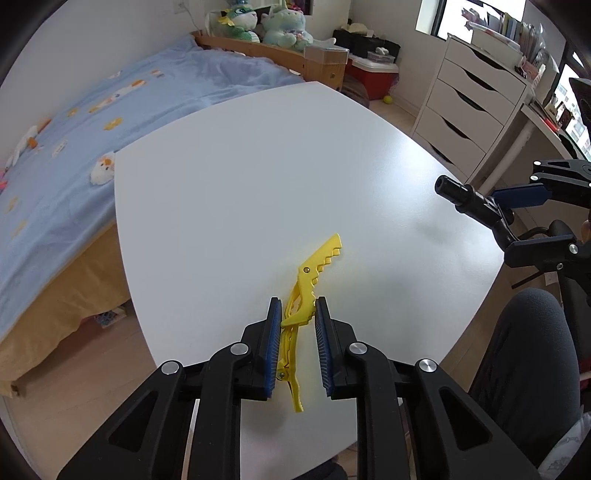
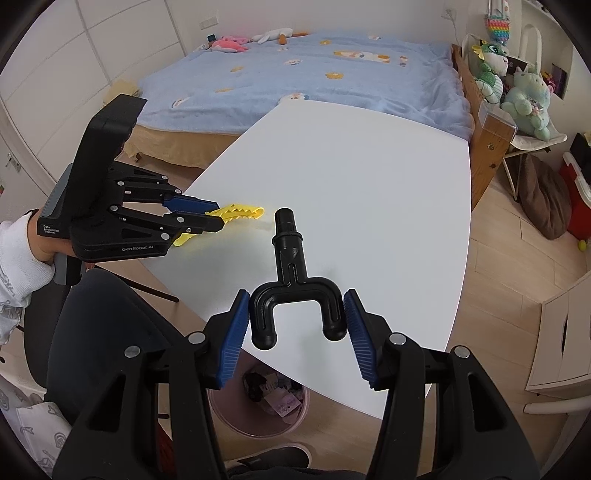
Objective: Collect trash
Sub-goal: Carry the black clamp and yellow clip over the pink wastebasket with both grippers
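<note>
White tabletop [image 1: 258,177] fills the middle of a bedroom, with a blue-covered bed [image 1: 110,110] behind it; on that top, near the front edge, the left gripper [image 1: 297,310] has its blue pads either side of a yellow hair clip [image 1: 308,280]; the left pad touches the clip's handle, while a gap shows beside the right pad, so whether the clip is truly pinched cannot be told; the clip's toothed end sticks out beyond the fingertips and seems to rest on the table. Off to the side, the right gripper [image 2: 295,314] is clamped on a black forked plastic piece [image 2: 291,280], one pad against each of its two legs, its round stem pointing forward over the table. Below that gripper, on the wooden floor under the table's edge, stands a pink bin [image 2: 258,413] with scraps inside. Beyond the table, plush toys [image 1: 258,22] sit at the bed's end; a white chest of drawers [image 1: 472,103] stands by the window.
</note>
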`<state>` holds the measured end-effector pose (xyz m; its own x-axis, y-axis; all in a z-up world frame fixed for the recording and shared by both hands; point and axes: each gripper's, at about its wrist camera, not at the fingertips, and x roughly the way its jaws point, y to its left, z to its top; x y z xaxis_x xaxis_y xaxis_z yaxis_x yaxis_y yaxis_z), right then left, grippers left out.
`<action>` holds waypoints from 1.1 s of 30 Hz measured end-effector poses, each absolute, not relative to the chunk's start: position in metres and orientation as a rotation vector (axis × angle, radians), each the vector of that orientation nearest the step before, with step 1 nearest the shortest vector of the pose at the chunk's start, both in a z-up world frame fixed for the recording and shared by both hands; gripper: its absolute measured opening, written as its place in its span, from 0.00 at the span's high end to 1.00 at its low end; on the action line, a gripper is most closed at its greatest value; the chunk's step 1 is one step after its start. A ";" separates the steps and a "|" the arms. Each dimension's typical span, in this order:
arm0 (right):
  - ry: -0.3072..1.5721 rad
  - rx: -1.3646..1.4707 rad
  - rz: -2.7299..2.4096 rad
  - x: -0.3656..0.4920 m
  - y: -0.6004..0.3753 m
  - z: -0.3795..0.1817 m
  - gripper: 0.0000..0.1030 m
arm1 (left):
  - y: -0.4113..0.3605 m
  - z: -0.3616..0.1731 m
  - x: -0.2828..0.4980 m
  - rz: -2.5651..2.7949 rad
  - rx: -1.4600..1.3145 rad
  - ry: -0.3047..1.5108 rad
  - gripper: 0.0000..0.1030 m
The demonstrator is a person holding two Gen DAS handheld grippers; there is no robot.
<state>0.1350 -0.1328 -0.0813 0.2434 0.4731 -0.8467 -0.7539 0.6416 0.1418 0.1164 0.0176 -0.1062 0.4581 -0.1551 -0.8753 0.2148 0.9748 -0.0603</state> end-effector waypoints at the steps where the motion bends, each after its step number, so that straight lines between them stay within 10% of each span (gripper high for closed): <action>1: 1.015 -0.319 0.858 0.133 -0.133 -0.080 0.50 | 0.017 -0.103 0.113 -0.228 0.058 1.063 0.82; 33: 0.885 -0.330 0.947 0.016 -0.161 -0.034 0.49 | -0.019 -0.031 -0.028 -0.221 -0.011 0.873 0.82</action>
<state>0.0164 -0.1610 -0.0343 0.2783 0.5632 -0.7780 -0.8144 0.5678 0.1197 -0.0276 -0.0193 -0.0311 0.6213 -0.1966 -0.7585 0.1878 0.9772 -0.0994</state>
